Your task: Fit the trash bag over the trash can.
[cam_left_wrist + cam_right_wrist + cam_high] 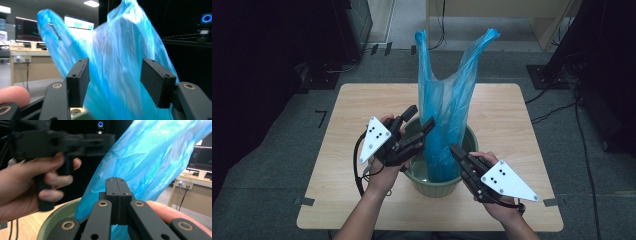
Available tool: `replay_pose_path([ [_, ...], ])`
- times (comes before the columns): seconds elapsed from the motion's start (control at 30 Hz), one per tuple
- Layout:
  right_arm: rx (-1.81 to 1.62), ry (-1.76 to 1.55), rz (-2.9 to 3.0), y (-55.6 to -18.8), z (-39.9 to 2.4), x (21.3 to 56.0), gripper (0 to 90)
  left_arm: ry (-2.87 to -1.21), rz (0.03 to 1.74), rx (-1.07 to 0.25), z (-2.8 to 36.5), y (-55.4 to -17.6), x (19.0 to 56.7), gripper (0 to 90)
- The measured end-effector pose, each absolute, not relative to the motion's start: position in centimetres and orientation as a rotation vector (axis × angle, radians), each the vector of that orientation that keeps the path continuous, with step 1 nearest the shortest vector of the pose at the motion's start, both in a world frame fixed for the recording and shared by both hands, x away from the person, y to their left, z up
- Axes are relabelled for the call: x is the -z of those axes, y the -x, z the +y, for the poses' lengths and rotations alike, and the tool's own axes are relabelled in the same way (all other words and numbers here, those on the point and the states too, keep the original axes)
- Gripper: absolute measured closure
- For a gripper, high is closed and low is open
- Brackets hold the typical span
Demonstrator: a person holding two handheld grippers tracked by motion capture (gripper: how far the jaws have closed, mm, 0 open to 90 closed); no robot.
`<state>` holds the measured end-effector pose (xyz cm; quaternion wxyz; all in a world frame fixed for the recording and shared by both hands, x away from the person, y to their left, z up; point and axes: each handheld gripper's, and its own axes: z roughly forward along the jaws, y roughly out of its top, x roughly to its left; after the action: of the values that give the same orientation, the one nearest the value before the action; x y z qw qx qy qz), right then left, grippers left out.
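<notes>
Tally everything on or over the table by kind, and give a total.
Blue plastic bag: 1
Green bucket: 1
Hand-held gripper: 2, left hand-held gripper, right hand-held gripper
Total: 4

A blue plastic bag (447, 110) is seen standing upright in a green bucket (439, 181) on the wooden table (362, 100). The left tongs (421, 119) are held open beside the bag; the right tongs (455, 150) are closed at the bucket's rim.
</notes>
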<state>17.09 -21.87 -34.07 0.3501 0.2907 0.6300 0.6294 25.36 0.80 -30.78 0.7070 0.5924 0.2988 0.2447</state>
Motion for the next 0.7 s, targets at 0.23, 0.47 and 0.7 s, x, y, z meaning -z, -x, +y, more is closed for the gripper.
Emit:
replay_pose_path([
  [0.23,-1.619,-0.669,1.669,-16.0,-21.4,34.5,90.0,-1.371,0.697,-0.499,0.6,-26.5,31.0,47.9],
  [0.47,-1.603,-0.638,1.677,-15.5,-21.3,34.8,90.0,-1.428,0.754,-0.46,1.5,-26.6,32.1,79.8],
  [0.7,-1.596,-0.642,1.703,-15.7,-21.4,35.3,90.0,-1.423,0.77,-0.47,3.4,-25.9,33.0,90.0],
])
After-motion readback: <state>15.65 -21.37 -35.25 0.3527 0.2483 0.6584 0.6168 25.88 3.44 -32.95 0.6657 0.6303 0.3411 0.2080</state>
